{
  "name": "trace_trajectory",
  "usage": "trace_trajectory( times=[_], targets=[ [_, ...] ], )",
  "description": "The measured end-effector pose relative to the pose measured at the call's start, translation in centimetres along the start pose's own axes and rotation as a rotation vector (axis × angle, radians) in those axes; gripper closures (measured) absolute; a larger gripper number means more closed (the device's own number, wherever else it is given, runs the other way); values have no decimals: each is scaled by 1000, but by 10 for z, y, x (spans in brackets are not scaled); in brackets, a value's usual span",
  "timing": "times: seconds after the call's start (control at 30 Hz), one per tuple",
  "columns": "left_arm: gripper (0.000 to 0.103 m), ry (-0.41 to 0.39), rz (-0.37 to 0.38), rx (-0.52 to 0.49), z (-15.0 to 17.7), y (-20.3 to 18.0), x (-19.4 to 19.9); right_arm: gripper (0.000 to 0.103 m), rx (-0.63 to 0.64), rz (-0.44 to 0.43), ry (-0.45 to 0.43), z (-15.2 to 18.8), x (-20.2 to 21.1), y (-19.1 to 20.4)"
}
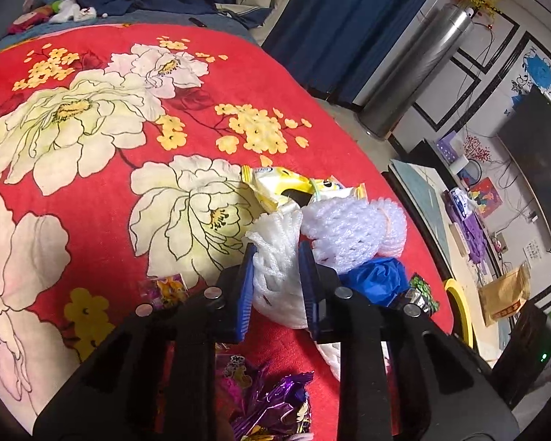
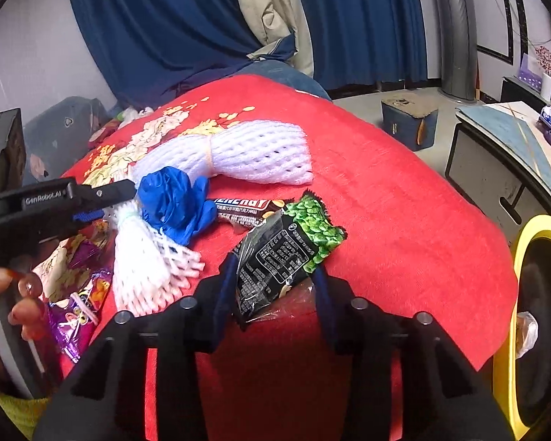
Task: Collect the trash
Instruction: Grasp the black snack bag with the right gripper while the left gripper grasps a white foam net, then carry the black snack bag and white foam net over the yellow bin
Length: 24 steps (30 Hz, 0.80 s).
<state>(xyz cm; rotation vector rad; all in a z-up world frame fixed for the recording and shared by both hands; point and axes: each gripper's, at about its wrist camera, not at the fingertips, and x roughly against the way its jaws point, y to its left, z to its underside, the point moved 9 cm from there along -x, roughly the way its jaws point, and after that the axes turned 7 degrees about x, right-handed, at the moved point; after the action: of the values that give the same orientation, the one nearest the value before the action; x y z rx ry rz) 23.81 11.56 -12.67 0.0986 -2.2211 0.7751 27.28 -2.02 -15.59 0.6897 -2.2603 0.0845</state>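
Observation:
Trash lies on a red flowered blanket (image 1: 92, 191). My left gripper (image 1: 277, 253) is shut on a white foam fruit net (image 1: 275, 279), which also shows in the right wrist view (image 2: 147, 272). A second, larger foam net (image 1: 349, 228) (image 2: 257, 154) lies beyond it. A blue glove (image 1: 374, 279) (image 2: 176, 198) sits between them. My right gripper (image 2: 275, 268) is open around a black and green snack wrapper (image 2: 286, 246), with the jaws apart on either side. A chocolate bar wrapper (image 2: 246, 207) lies behind it. A yellow wrapper (image 1: 279, 183) lies farther off.
Purple candy wrappers (image 1: 268, 404) (image 2: 77, 312) lie near the left gripper. A yellow-rimmed bin (image 2: 525, 316) (image 1: 459, 308) stands at the blanket's right edge. A low table (image 2: 510, 139) and a blue box (image 2: 407, 121) stand on the floor beyond. Blue curtains (image 2: 165, 36) hang behind.

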Motion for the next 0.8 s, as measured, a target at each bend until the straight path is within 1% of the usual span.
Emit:
trace_trajectory(
  times=[0.13,0.4,0.63,0.8],
  targets=[
    [87,-22,-8,-2,-6,0,7,68,-5,-8,-7,2,9,1],
    [87,-89,4,-6,-24,-3,29,68,15,-23,-30,2,25,8],
    [87,-158,19,-45,-36,-12,51,68,37,-37,-64,-3,42,16],
    [87,-203,27,-94,-41,-27,65,68,45,-50,-88,-7,54,23]
  ],
)
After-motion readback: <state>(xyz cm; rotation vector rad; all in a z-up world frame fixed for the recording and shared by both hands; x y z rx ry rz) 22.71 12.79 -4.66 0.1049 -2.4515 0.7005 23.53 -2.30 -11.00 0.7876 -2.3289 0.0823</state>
